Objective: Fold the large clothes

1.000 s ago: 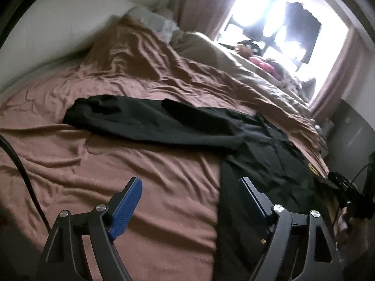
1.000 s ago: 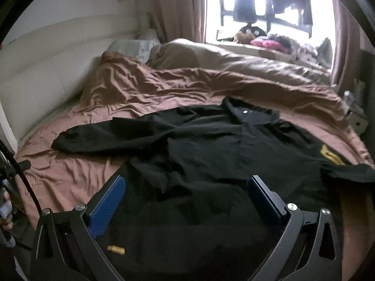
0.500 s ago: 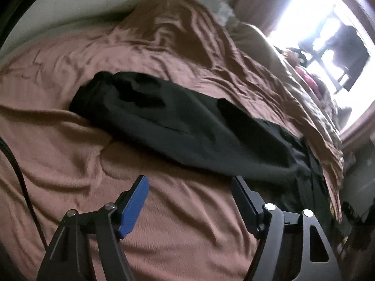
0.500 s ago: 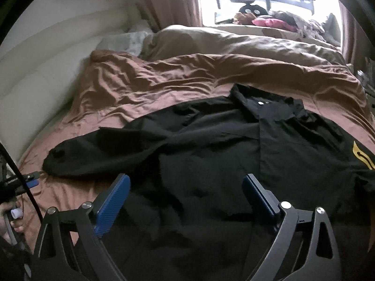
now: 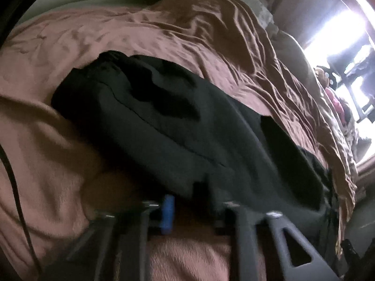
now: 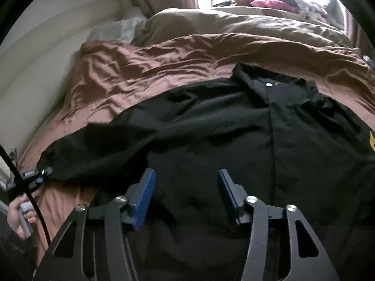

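A large black button shirt [image 6: 234,128] lies spread flat on a brown bedcover [image 6: 140,75], collar towards the window, a yellow emblem [image 6: 371,140] on its right side. Its long left sleeve [image 5: 164,121] stretches out across the cover. My left gripper [image 5: 192,201] sits at the sleeve's near edge with jaws closing; a fold of black cloth hangs between the pads, which still stand apart. In the right wrist view the left gripper [image 6: 35,174] is at the sleeve's end. My right gripper [image 6: 186,187] hovers low over the shirt's lower body, jaws closing and half apart, gripping nothing.
A beige duvet [image 6: 234,23] and a pillow [image 6: 124,28] lie beyond the shirt, with pink things [image 6: 269,2] by the bright window. A white padded headboard [image 6: 35,58] runs along the left. A person's hand [image 6: 16,217] holds the left tool; a black cable [image 5: 16,187] hangs beside it.
Both grippers dropped closer to the bed. The left moved to the sleeve's edge and its jaws narrowed sharply around the cloth. The right jaws narrowed by about half above the shirt's body.
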